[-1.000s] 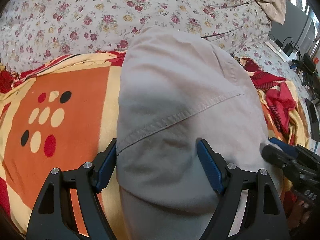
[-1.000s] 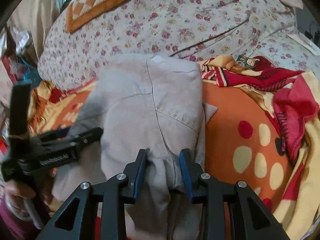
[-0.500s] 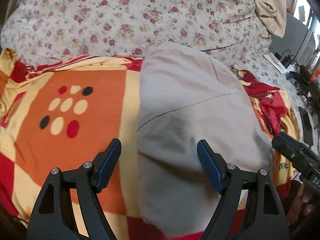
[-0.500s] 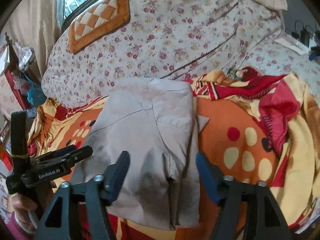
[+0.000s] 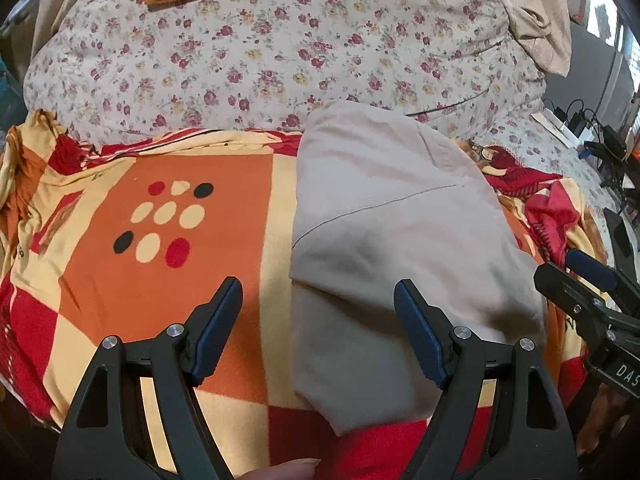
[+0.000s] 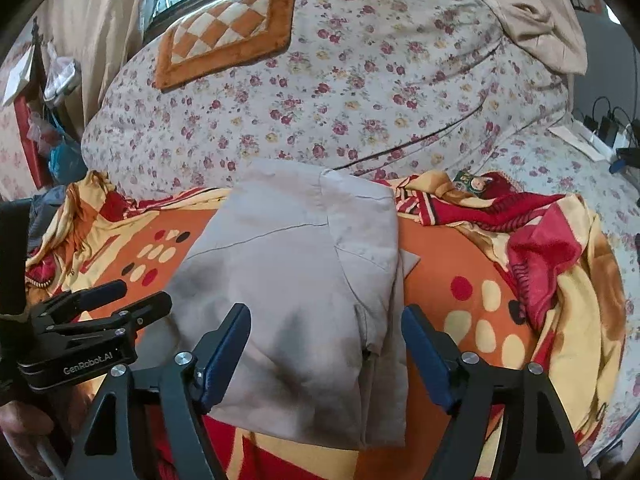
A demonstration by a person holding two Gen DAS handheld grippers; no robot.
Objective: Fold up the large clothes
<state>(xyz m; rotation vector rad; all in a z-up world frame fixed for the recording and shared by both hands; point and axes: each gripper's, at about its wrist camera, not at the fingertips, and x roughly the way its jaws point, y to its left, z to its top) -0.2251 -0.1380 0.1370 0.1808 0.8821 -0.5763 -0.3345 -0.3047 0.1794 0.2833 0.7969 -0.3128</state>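
Now released: left tongs [image 5: 318, 316] spread wide and holding nothing, right tongs [image 6: 326, 344] likewise apart after being clamped on the near hem a second ago. Pulled back and lifted since then, so more of the bed shows in both wrist views. Left lying as a compact beige garment [image 6: 304, 280], folded into a rough rectangle with a stitched seam across its top layer, resting flat on the orange, red and cream patterned blanket [image 5: 160, 280], its far end reaching the floral quilt [image 5: 280, 52] heaped at the back of the bed. Small flap poking out along the garment's right side, near the red bunched part of the blanket. Lower layer peeking past the upper one at the near edge, so not perfectly squared. Probably the end of this fold: either one more halving, or a tidy of that stray flap, judged from shape alone.
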